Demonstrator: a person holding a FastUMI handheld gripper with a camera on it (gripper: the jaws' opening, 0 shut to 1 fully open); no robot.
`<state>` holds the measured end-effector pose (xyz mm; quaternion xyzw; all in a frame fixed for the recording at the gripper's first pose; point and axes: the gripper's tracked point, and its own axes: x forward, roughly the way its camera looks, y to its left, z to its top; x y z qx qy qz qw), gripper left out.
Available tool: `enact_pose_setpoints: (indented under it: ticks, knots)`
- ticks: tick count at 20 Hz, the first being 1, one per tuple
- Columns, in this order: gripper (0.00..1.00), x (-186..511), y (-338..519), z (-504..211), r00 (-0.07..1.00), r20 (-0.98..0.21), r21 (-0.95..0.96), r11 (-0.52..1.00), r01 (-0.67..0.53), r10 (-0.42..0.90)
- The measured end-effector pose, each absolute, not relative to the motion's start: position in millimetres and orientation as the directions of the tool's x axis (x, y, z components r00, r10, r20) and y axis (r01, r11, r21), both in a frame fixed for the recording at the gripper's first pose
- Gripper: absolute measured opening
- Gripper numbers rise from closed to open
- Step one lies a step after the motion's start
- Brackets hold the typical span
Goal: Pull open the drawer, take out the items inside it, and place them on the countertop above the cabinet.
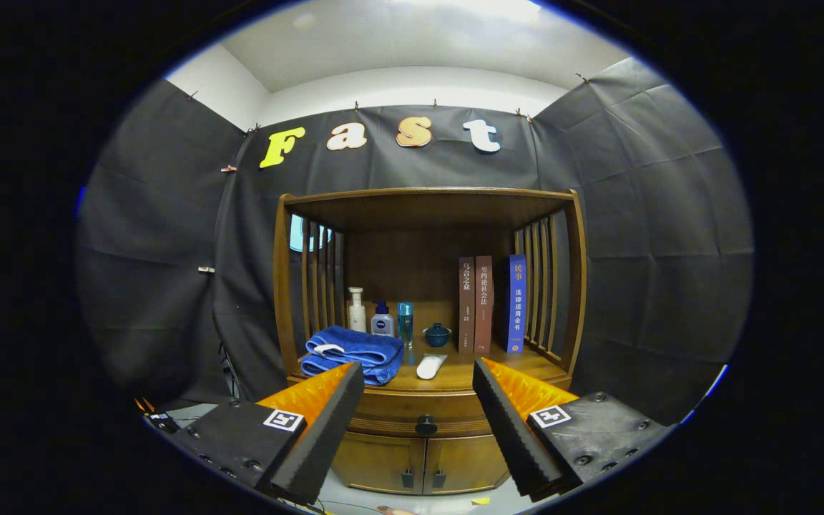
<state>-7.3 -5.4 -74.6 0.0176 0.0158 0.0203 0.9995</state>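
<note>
So the wide wooden drawer [423, 413] under the countertop sits flush with the front of the brown wooden cabinet [426, 300], its round dark knob [425, 425] facing out. Closed drawer means two readings fit: either stuff is waiting inside it, or it's been emptied and pushed back in. Can't see inside, so no verdict from me.

On the table [455, 372] part of the cabinet there's a folded blue towel [351, 352], a white oblong thing lying flat [430, 366] (remote? tube? too small to tell), a small dark blue lidded cup [437, 334], a white pump bottle [357, 310], a white bottle with a blue label [382, 320] and a slim teal bottle [405, 323], plus three upright books [492, 304]. Any of those could have come out of the drawer, or not.

The claw [419, 390] is spread wide, holding nothing. The knob lies between the two fingers and well beyond them, roughly centred in the gap, with the drawer front straight ahead.
</note>
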Motion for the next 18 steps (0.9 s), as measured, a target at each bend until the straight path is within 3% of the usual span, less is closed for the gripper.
enact_pose_setpoints:
  ticks: [18]
  knots:
    - [0.99,-6.4,-9.0,-71.9,0.999,-0.028,0.038,0.999,-0.036,0.037]
